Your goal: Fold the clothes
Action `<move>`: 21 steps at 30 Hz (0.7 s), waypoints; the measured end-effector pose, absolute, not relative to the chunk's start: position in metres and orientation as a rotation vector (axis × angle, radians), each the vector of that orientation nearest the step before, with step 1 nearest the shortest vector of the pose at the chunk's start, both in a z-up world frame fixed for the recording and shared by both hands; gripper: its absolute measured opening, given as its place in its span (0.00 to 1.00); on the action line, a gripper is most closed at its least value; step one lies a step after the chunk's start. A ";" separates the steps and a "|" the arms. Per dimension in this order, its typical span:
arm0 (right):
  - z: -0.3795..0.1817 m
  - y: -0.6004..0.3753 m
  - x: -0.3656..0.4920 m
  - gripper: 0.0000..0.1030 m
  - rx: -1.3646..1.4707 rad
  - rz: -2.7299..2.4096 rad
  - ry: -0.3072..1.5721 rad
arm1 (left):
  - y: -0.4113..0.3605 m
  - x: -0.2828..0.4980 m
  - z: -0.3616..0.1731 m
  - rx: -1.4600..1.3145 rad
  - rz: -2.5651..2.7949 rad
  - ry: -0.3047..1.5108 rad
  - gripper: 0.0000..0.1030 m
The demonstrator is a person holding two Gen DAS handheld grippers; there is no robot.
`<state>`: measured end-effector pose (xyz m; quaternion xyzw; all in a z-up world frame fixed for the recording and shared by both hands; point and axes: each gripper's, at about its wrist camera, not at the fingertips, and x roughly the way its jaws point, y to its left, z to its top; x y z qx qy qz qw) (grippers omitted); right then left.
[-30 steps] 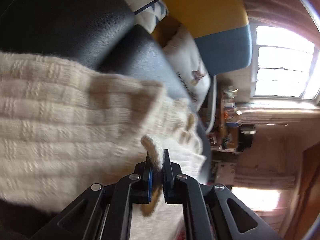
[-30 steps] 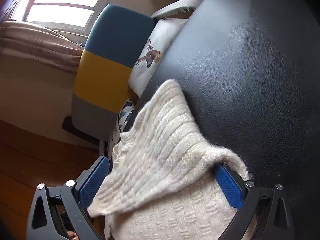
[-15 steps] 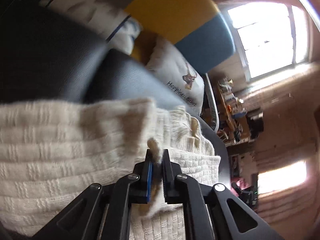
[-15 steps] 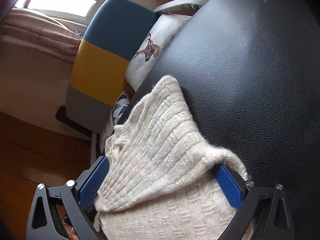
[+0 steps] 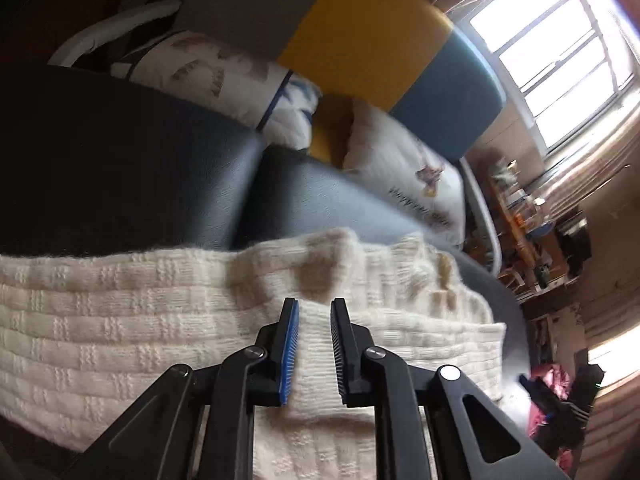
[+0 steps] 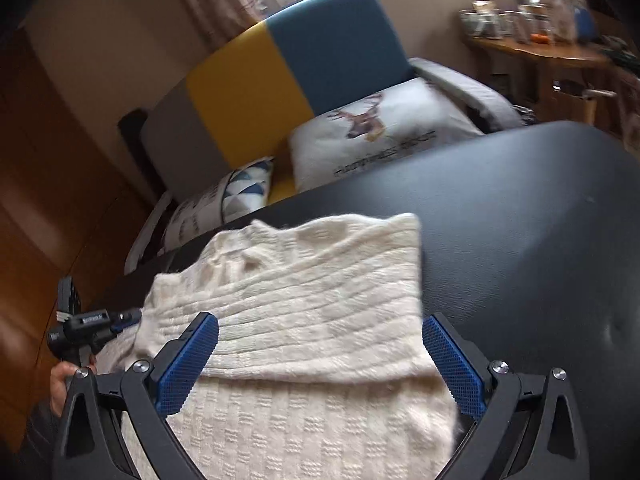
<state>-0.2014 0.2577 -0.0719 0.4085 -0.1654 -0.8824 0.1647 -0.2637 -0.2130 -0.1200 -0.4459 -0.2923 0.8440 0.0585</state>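
Note:
A cream knitted sweater point(image 5: 120, 328) lies folded on a black leather surface point(image 5: 140, 168). My left gripper point(image 5: 314, 308) hovers just over its folded edge. Its jaws are opening with a narrow gap, and the knit shows behind that gap, pinched by neither pad. In the right wrist view the sweater point(image 6: 312, 280) has its upper layer folded over the lower one. My right gripper point(image 6: 320, 322) stands wide open above it, blue pads point(image 6: 188, 364) on either side and clear of the cloth. The left gripper point(image 6: 84, 324) also shows at the sweater's left edge, held by a hand point(image 6: 60, 384).
Behind the black surface stands a sofa with a grey, yellow and blue back point(image 6: 288, 68), holding a deer-print cushion point(image 6: 384, 128) and a triangle-print cushion point(image 6: 244, 188). A wooden table with jars point(image 6: 532, 44) is at the far right. Bare black leather point(image 6: 540, 240) lies right of the sweater.
The left jaws, shut on the sweater's edge before, have parted and let it go. Both views have rolled, and the right gripper has lifted back from the sweater, whose fold now lies flat.

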 end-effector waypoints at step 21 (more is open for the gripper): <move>-0.119 0.247 -0.195 1.00 1.169 -2.504 -0.349 | 0.029 -0.306 -0.072 -1.204 2.083 -0.031 0.22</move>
